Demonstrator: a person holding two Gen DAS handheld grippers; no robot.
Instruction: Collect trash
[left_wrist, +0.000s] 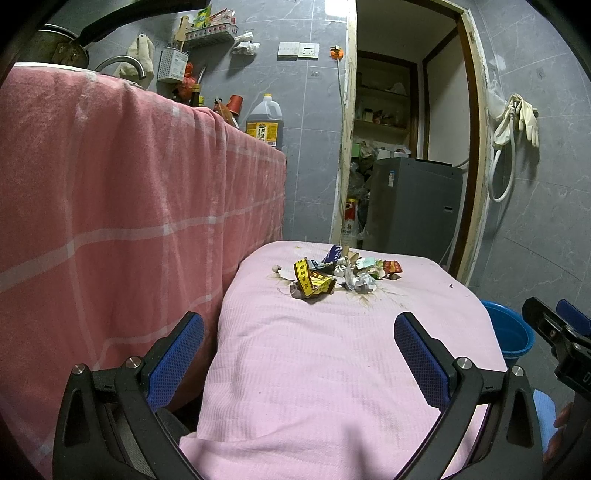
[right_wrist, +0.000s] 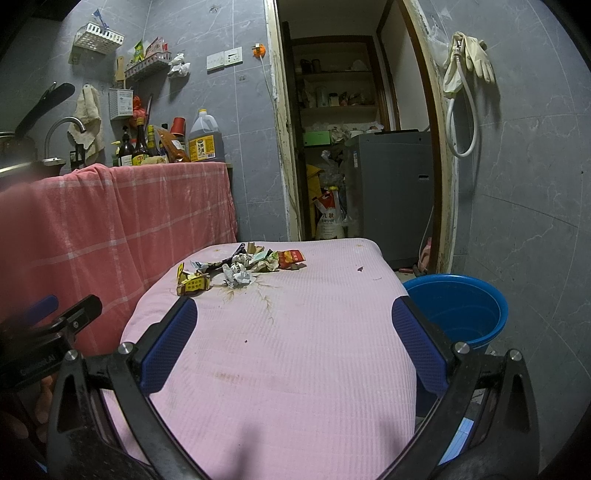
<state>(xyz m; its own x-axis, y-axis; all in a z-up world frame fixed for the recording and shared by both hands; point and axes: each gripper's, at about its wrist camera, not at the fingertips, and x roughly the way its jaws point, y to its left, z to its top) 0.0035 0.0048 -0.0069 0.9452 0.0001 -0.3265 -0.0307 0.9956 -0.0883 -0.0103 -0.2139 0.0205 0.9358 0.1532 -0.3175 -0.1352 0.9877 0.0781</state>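
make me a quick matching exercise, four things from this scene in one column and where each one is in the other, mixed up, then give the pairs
Things:
1. trash pile
2. blue bucket
3. rubber gloves
4. oil jug

Places:
A. hanging on the wall right of the doorway
B. on the floor to the right of the pink-covered table
C. on the counter draped with the red checked cloth
D. at the far end of the pink-covered table

Pairs: 1-D, 2-B, 3-A, 4-C
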